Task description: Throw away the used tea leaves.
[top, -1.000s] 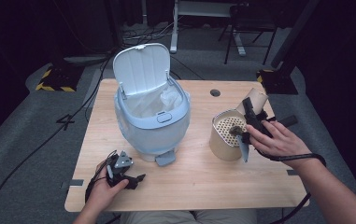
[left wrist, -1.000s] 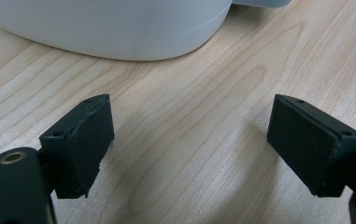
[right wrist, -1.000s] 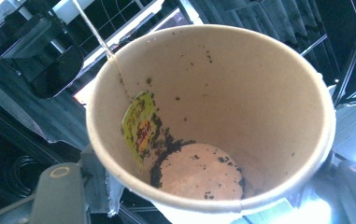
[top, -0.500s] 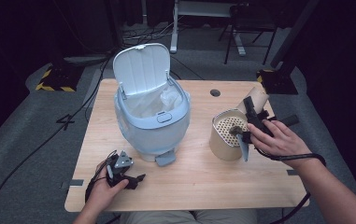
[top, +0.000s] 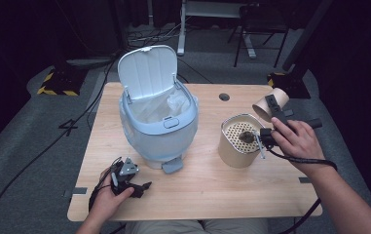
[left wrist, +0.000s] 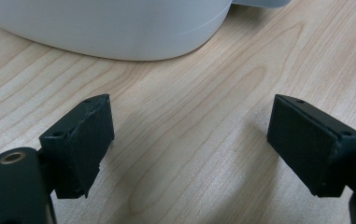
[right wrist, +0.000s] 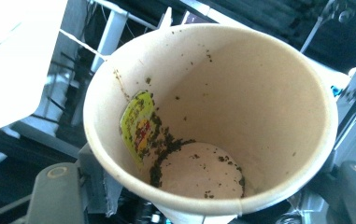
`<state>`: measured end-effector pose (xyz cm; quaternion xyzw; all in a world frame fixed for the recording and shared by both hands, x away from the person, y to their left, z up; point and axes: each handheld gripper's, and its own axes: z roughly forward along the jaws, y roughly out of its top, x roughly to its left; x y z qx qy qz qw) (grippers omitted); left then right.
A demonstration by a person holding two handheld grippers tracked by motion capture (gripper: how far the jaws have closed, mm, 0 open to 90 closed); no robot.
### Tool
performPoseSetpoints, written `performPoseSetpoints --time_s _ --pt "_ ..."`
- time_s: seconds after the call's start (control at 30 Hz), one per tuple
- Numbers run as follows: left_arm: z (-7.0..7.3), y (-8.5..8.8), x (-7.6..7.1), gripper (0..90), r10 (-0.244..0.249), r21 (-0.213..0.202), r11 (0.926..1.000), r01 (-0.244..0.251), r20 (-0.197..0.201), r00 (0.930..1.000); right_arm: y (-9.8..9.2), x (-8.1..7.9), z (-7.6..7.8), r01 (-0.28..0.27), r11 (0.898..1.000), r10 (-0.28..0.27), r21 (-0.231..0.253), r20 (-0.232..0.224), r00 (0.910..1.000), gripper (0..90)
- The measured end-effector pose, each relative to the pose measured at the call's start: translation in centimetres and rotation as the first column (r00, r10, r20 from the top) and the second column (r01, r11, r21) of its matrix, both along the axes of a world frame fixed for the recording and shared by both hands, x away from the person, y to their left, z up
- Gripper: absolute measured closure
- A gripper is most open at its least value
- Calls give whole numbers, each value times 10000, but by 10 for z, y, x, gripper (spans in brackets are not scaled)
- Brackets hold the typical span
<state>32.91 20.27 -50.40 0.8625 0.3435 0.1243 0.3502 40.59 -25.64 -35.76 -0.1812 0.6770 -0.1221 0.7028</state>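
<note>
High view: at the far right of the worktop (top: 197,185), a paper cup (top: 263,108) held off the surface, tipped on its side, just beyond a tan can (top: 234,151) topped with a perforated strainer. Dark wet clump (top: 247,137) lying on that strainer. Right tool (top: 273,103) pinching the cup, jaws just now easing apart a little, cup between them and not dropped. Near left, left tool (top: 143,186) resting on the worktop, just in front of a pale blue bin (top: 158,131) with its lid up.

Left gripper view: jaws spread wide with nothing between, only bare wood and the bin's curved base at the far edge.

Right gripper view: looking straight into the cup's mouth; a green tag (right wrist: 137,122) stuck to the inner wall, tea specks clinging to wall and bottom, otherwise emptied. Jaws at either side of the cup, low on its body.

Judged on handling: very light, thin-walled, easily crushed or ovalled; damp inside, so likely softened and a bit slick. Best taken across the body near the stiffer rolled rim or base, with gentle pressure, never hard on the mid-wall
</note>
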Motion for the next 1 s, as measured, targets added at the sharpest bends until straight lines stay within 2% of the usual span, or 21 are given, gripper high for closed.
performPoseSetpoints --time_s 0.13,0.2,0.23,0.33,0.37,0.43,0.7,0.83,0.9,0.93,1.0 --pt "0 0 0 153 2 -1 10000 -2 0 10000 -2 -1 8 -145 9970 169 763 -317 9994 279" --pt "0 0 0 154 0 -1 10000 0 0 10000 -2 -2 12 -223 9950 256 974 -332 9991 278" --pt "0 0 0 154 1 -1 10000 -1 -1 10000 -1 -3 14 -251 9959 270 875 -203 9994 278" --pt "0 0 0 154 0 0 10000 0 0 10000 3 -6 16 -253 9994 265 -217 544 9982 278" --pt "0 0 0 154 -1 0 10000 1 0 10000 5 -8 17 -302 9968 365 -743 847 9957 278" --pt "0 0 0 153 1 -1 10000 -1 0 10000 8 -10 19 -351 9918 487 -1228 1100 9927 278" --pt "0 0 0 154 2 -2 10000 -2 -2 10000 12 -13 38 -287 9872 537 -1567 1579 9860 278" --pt "0 0 0 154 1 1 10000 -1 -2 10000 12 -14 46 -259 9893 515 -1436 1774 9828 278" --pt "0 0 0 154 -2 4 10000 2 2 10000 11 -14 50 -332 9941 496 -1033 1606 9858 278" --pt "0 0 0 154 0 3 10000 0 -1 10000 11 -14 51 -377 9980 443 -508 1356 9898 278" --pt "0 0 0 154 -1 4 10000 1 0 10000 9 -13 53 -433 9981 396 432 835 9957 278"
